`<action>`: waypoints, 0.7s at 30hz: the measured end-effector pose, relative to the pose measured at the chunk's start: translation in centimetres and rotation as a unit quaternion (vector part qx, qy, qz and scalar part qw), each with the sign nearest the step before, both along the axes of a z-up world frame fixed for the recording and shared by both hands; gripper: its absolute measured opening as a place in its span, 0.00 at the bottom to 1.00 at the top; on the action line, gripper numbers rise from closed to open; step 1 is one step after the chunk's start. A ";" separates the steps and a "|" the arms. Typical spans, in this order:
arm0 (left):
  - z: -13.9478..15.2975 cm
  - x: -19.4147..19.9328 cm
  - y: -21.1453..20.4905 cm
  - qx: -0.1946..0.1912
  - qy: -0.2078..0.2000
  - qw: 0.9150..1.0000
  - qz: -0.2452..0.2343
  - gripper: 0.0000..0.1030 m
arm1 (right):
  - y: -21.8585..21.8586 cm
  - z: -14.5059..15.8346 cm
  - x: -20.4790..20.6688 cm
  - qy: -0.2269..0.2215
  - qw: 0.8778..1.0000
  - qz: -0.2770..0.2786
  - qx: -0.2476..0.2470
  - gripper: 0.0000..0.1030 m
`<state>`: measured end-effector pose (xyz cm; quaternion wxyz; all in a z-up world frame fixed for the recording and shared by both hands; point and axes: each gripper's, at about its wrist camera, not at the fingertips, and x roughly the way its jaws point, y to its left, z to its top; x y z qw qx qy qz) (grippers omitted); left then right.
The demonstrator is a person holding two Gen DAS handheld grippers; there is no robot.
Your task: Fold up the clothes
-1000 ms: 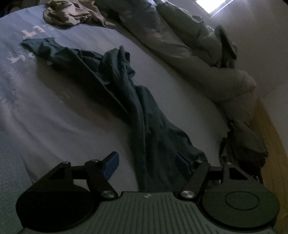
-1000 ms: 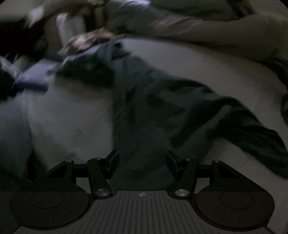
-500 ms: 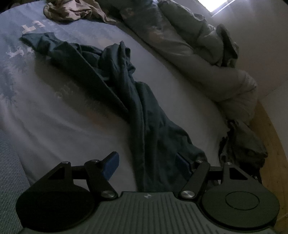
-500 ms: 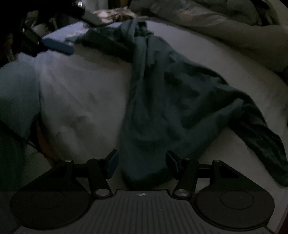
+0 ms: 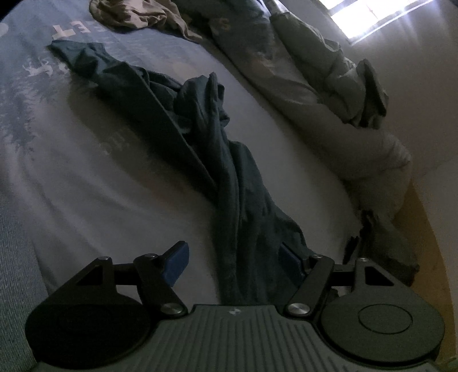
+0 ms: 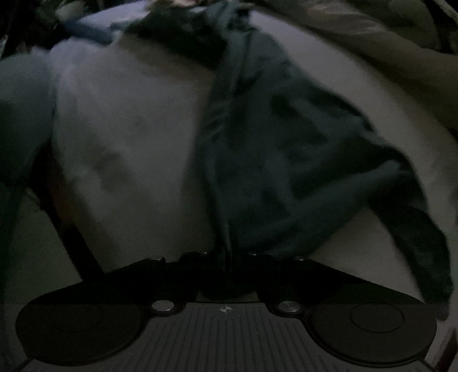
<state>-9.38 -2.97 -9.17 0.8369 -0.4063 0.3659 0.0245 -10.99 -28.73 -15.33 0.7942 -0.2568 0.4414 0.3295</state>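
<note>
Dark teal garment [image 5: 229,183] strewn rumpled down mid-frame across bed [image 5: 100,186]. Right gripper [image 6: 227,257] jaws just snapped onto its near hem; left gripper [image 5: 233,257] jaws agape, straddling cloth. Grasping underway; next, probably clamp left, spread flat.

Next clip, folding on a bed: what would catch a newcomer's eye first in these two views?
A long, crumpled dark teal garment stretches across the pale bedsheet, straight up the middle of the view. The right tongs have just closed on its near edge, while the left tongs stand open with the cloth's end lying between them. A rumpled duvet is heaped along the far side under a bright window.
</note>
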 end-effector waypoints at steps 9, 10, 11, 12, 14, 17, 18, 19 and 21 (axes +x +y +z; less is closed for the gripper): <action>-0.7 0.6 1.7 -0.012 0.003 1.000 0.013 0.73 | -4.4 7.6 5.2 -0.035 0.989 -0.099 0.101 0.03; -0.7 0.6 1.8 -0.010 0.001 1.000 0.014 0.73 | -4.7 8.1 5.6 -0.034 0.988 -0.103 0.111 0.03; -0.6 0.6 1.9 -0.009 -0.001 1.000 0.015 0.73 | -4.9 8.5 5.7 -0.035 0.987 -0.101 0.117 0.03; -0.5 0.6 2.1 -0.009 -0.003 1.000 0.017 0.73 | -4.9 8.6 5.7 -0.032 0.988 -0.096 0.118 0.03; -0.4 0.8 2.4 -0.010 -0.002 1.000 0.021 0.73 | -4.8 8.7 5.2 -0.025 0.988 -0.088 0.123 0.03; -0.1 1.3 2.7 -0.006 -0.005 1.000 0.024 0.73 | -5.2 9.1 4.0 -0.012 0.986 -0.085 0.145 0.03; 0.1 1.6 2.8 -0.002 -0.008 1.000 0.025 0.73 | -5.5 9.4 3.7 -0.007 0.983 -0.088 0.160 0.03; 0.3 2.0 2.9 0.000 -0.011 1.000 0.027 0.73 | -6.0 9.8 3.8 0.004 0.976 -0.097 0.194 0.03; 0.8 2.6 3.2 0.008 -0.018 0.999 0.028 0.73 | -7.1 10.5 3.9 0.026 0.962 -0.110 0.250 0.03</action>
